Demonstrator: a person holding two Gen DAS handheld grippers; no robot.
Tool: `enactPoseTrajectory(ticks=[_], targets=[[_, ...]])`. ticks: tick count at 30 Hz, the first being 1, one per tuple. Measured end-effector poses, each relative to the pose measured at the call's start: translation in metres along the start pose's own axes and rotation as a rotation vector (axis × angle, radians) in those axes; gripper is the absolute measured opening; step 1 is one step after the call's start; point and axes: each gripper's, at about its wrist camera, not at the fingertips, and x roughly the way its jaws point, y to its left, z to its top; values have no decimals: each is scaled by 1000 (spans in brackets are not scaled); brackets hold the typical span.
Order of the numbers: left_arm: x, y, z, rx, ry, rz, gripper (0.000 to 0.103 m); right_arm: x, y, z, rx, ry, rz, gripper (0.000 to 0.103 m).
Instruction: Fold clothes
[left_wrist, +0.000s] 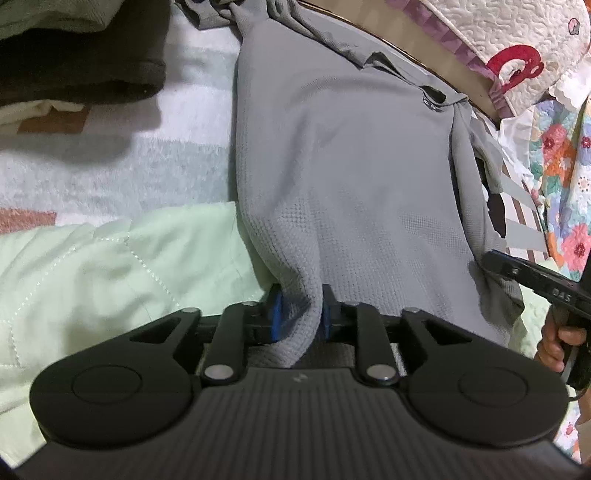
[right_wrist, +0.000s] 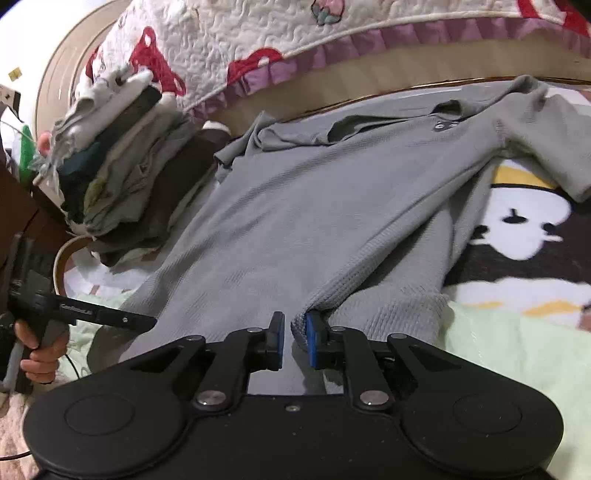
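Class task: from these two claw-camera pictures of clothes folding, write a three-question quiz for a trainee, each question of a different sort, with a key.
1. True or false: fabric of the grey shirt sits between the pads of the left claw.
2. In the right wrist view, where is the stack of folded clothes? A) left of the shirt B) right of the shirt C) on top of the shirt
3. Fill in: the frill edging the white quilt beyond the shirt is coloured ____.

Key: 1 true; 2 A; 3 purple.
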Motion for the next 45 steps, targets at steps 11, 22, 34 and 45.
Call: enactPoseTrajectory(ticks=[11, 22, 34, 45], targets=[[-6, -20, -8, 107, -4, 31, 29, -45, 13, -12, -36, 50, 174, 28], [-4, -28, -11, 176, -4, 83, 23, -42, -55, -32, 331, -143, -74, 43], [-10, -17, -7, 127, -6, 81, 11, -28, 42, -28, -129, -37, 60, 10], [-10, -10, -6, 81, 0, 55, 12, -63, -25, -32, 316, -179, 60, 66]])
